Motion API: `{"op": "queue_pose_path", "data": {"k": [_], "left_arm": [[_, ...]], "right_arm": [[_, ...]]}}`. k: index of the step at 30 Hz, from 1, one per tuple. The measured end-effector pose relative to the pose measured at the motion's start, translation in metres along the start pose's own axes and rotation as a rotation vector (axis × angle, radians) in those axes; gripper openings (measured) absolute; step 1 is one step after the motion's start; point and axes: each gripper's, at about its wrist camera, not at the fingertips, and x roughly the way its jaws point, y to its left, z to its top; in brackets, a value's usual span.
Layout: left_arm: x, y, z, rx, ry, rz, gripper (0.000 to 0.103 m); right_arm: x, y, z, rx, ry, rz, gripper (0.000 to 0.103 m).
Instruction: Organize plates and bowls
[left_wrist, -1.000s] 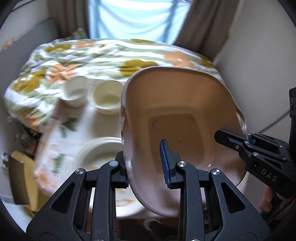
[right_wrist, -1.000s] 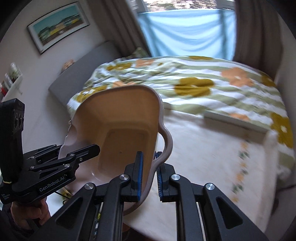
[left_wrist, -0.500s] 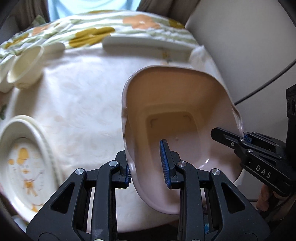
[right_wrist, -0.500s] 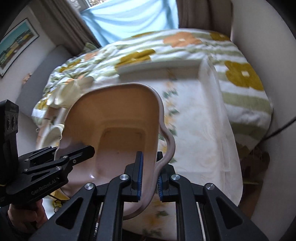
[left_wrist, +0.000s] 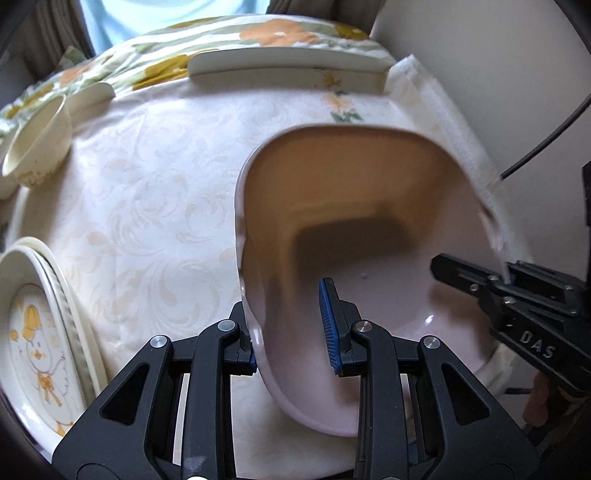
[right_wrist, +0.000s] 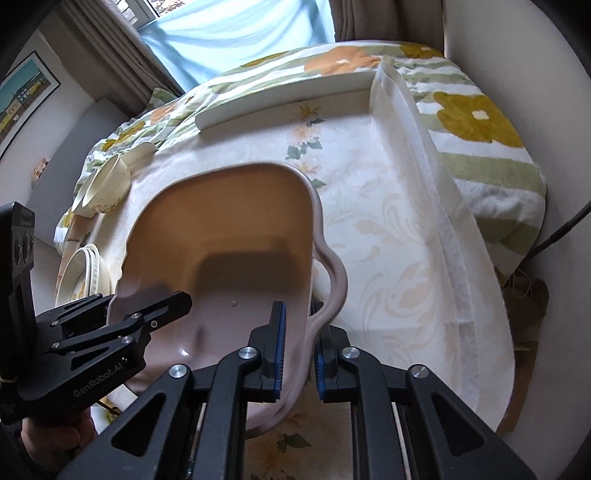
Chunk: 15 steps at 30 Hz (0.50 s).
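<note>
Both grippers are clamping the pink basin (left_wrist: 369, 236) and holding it tilted above the white patterned tablecloth (left_wrist: 155, 206): the left gripper (left_wrist: 291, 328) is pinching its left wall, the right gripper (right_wrist: 297, 350) its right rim beside the handle. Cream bowls (left_wrist: 35, 140) are sitting at the far left, and stacked plates (left_wrist: 40, 332) with a cartoon print are lying at the near left edge

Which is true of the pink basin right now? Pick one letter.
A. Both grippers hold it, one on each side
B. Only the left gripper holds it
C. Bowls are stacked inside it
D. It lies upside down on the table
A: the left gripper clamps one wall of the pink basin and the right gripper pinches the opposite rim; the basin is upright and empty.
</note>
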Motion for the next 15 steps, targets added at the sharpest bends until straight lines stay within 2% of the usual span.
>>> {"op": "queue_pose_path", "data": {"k": [5, 8, 9, 10, 11, 12, 13, 14, 15], "left_arm": [[0.006, 0.004, 0.001, -0.013, 0.031, -0.002, 0.024], [0.008, 0.004, 0.001, -0.014, 0.032, -0.002, 0.025], [0.008, 0.004, 0.002, -0.012, 0.034, -0.002, 0.026], [0.008, 0.004, 0.001, -0.011, 0.034, -0.003, 0.027], [0.009, 0.003, 0.002, -0.011, 0.035, -0.009, 0.032], [0.009, 0.002, 0.002, -0.010, 0.035, -0.014, 0.049], [0.008, 0.001, 0.002, -0.010, 0.033, -0.011, 0.061], [0.006, 0.001, 0.001, -0.011, 0.021, -0.003, 0.080], [0.003, 0.000, 0.001, -0.013, 0.002, -0.003, 0.083]], "right_arm": [[0.003, -0.006, -0.001, 0.052, -0.007, 0.030, 0.015], [0.003, -0.011, -0.002, 0.088, -0.010, 0.028, 0.036], [0.003, -0.012, -0.003, 0.101, -0.011, 0.037, 0.047], [0.002, -0.014, -0.003, 0.114, -0.013, 0.046, 0.048], [0.002, -0.016, -0.004, 0.124, -0.014, 0.049, 0.048], [0.001, -0.018, -0.004, 0.132, -0.015, 0.047, 0.048], [0.000, -0.018, -0.004, 0.137, -0.016, 0.044, 0.048], [-0.001, -0.018, -0.004, 0.139, -0.017, 0.043, 0.048], [-0.002, -0.018, -0.004, 0.140, -0.018, 0.042, 0.048]]}}
